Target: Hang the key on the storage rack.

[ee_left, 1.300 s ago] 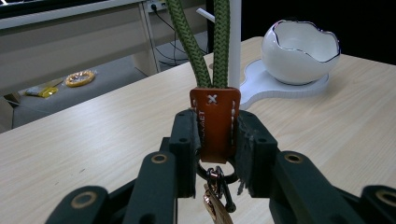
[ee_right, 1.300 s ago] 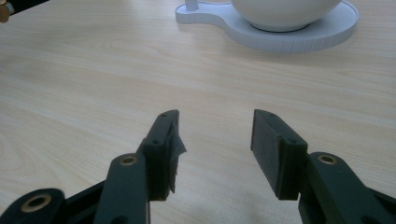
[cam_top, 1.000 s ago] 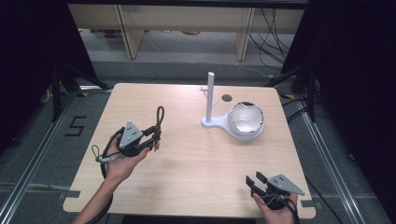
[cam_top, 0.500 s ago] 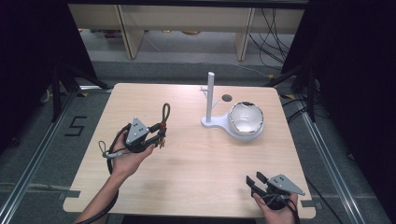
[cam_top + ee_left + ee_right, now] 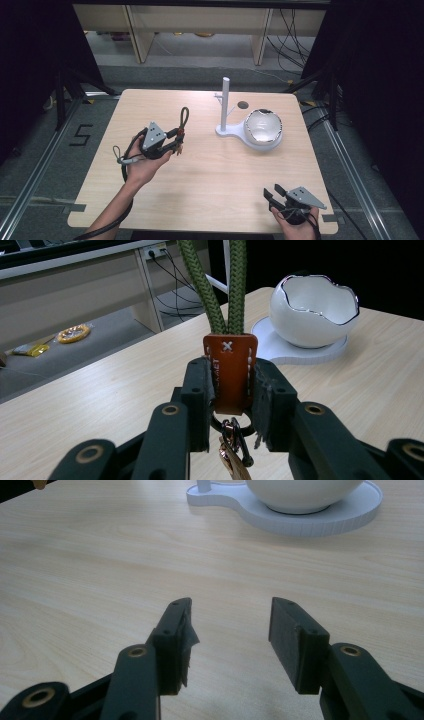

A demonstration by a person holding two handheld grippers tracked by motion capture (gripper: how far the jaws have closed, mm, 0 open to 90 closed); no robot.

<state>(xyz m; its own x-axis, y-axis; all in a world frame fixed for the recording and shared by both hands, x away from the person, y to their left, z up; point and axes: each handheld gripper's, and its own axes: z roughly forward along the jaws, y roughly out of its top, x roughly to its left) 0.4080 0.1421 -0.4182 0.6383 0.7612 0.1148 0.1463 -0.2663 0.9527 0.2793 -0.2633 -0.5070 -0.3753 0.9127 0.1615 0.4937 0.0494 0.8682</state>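
Left gripper (image 5: 230,405) clamps the keychain (image 5: 229,372) by its tan leather tab — stamped lettering, possibly "MET"; right gripper (image 5: 230,630) stands unclenched, holding nothing.

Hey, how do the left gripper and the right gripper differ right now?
The left gripper is shut on the keychain strap's brown leather tab; the right gripper stands open with nothing between its jaws. In the high view the left one is over the table's middle left, the right one at its near edge. Both have black jaws and are hand-held.
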